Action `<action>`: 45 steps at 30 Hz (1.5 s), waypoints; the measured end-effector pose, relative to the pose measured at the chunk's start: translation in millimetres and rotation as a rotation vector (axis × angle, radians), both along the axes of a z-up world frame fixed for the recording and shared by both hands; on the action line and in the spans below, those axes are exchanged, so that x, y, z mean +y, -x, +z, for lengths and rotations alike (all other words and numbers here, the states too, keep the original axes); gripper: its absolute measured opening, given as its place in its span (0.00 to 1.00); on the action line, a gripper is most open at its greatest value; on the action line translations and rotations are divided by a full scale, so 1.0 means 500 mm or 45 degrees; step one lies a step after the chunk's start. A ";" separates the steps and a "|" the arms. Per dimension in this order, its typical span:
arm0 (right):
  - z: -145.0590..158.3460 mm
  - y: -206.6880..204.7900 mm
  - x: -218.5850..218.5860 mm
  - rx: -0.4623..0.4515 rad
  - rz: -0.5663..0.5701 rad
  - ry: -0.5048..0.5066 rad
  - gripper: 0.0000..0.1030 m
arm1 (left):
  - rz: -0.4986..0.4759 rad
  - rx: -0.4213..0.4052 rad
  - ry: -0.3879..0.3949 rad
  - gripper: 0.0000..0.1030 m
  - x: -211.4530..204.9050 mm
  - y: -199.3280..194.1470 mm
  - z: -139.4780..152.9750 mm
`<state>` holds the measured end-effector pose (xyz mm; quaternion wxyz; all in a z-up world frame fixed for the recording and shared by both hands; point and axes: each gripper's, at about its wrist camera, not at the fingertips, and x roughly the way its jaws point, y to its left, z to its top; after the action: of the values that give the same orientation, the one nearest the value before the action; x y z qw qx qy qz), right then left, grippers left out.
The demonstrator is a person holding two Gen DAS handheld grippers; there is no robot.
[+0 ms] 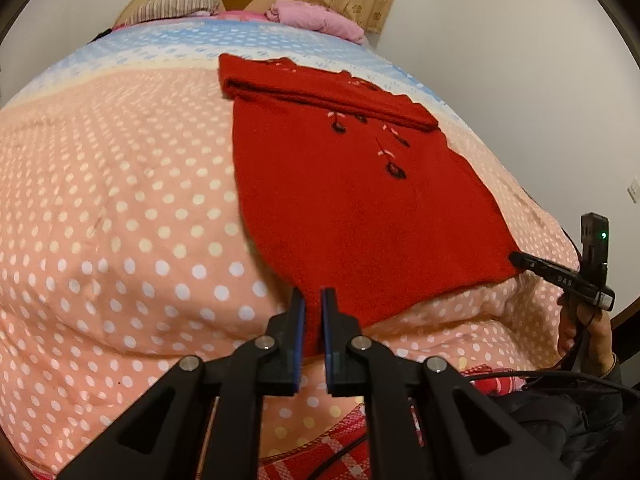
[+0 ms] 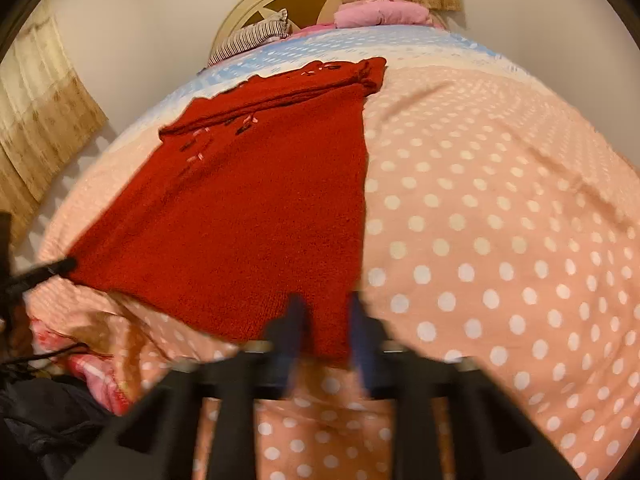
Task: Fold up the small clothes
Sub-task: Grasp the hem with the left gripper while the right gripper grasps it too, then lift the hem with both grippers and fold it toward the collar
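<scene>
A red knitted sweater [image 1: 352,208] was spread on the polka-dot bed cover [image 1: 120,220], its near hem clamped at both corners by the left claw [image 1: 313,300] and right claw [image 2: 326,308].

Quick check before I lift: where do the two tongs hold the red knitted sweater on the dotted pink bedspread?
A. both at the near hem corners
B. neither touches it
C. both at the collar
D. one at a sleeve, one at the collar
A: the left tongs and right tongs each pinch a near hem corner of the red knitted sweater.
</scene>
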<state>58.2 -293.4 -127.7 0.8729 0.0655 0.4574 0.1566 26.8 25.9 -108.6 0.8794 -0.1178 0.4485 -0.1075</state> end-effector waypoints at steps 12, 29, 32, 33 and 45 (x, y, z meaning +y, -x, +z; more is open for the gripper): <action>0.067 0.047 -0.074 -0.112 0.019 -0.426 0.06 | 0.002 -0.050 0.025 0.07 0.018 0.007 0.026; 0.130 0.005 -0.100 -0.181 -0.049 -0.632 0.06 | 0.004 -0.106 0.117 0.07 0.051 -0.063 0.076; 0.155 -0.013 -0.098 -0.214 -0.036 -0.633 0.06 | 0.005 -0.147 0.125 0.07 0.051 -0.078 0.098; 0.168 -0.022 -0.094 -0.232 -0.032 -0.627 0.06 | 0.007 -0.158 0.124 0.07 0.052 -0.083 0.105; 0.263 -0.120 -0.075 -0.370 -0.030 -0.625 0.06 | 0.085 -0.276 0.192 0.07 0.089 -0.178 0.165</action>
<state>118.1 -330.8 3.8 0.8891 0.2573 0.2749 0.2602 115.9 70.4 -26.1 0.9145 -0.1863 0.3371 -0.1238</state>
